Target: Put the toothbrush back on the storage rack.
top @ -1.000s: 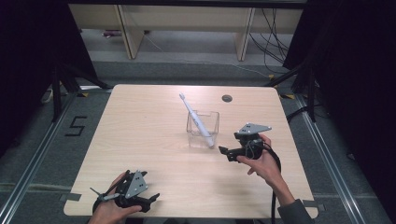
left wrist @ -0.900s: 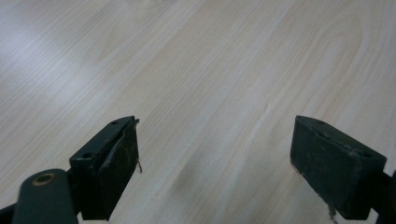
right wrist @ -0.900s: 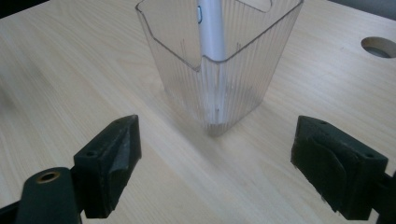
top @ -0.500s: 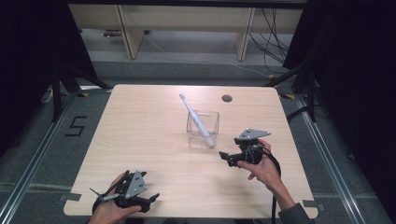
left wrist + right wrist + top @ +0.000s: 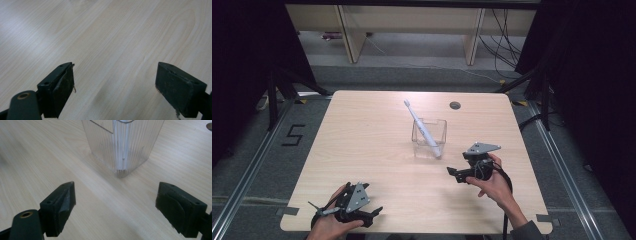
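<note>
A clear ribbed square cup (image 5: 429,138) stands near the middle of the wooden table (image 5: 372,130), with a white toothbrush (image 5: 422,126) leaning in it, head up toward the far left. In the right gripper view the cup (image 5: 122,145) rises just ahead of the jaws. My right gripper (image 5: 454,174) is held low, a short way in front and to the right of the cup, open with nothing between its jaws (image 5: 116,207). My left gripper (image 5: 373,214) rests near the table's front left edge, open over bare wood (image 5: 115,85).
A small dark round hole (image 5: 455,105) sits in the table at the back right. Metal rails run along the floor on both sides, and shelving legs and cables stand behind the table. A "5" is marked on the floor at left.
My right gripper has drawn back from the cup toward the front edge and sunk lower. The left gripper has barely shifted.
</note>
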The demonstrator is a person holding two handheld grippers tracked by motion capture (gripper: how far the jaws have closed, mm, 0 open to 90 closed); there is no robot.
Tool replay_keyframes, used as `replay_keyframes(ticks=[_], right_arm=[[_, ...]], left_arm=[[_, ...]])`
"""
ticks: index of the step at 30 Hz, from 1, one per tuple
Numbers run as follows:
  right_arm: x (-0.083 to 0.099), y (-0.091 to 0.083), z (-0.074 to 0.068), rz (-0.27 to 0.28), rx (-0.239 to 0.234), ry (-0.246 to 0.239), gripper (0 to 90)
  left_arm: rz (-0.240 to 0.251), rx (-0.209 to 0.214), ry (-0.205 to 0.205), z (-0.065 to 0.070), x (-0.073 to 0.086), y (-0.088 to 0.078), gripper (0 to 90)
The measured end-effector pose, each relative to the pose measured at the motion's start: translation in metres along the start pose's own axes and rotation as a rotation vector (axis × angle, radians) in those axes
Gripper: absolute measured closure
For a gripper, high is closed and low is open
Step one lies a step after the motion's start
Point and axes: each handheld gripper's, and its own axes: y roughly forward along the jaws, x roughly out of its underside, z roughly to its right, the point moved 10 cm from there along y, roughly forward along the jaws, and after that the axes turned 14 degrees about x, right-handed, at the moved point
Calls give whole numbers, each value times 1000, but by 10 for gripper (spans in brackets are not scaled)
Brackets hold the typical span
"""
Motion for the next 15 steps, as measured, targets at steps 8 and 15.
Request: replay_keyframes(ticks=[8, 15], right_arm=[[5, -2, 0, 3, 2, -10, 170], [16, -4, 2, -16, 16, -11, 173]], left_arm=[[-3, -12, 4, -2, 0, 0, 149], [-6, -11, 4, -2, 1, 0, 150]])
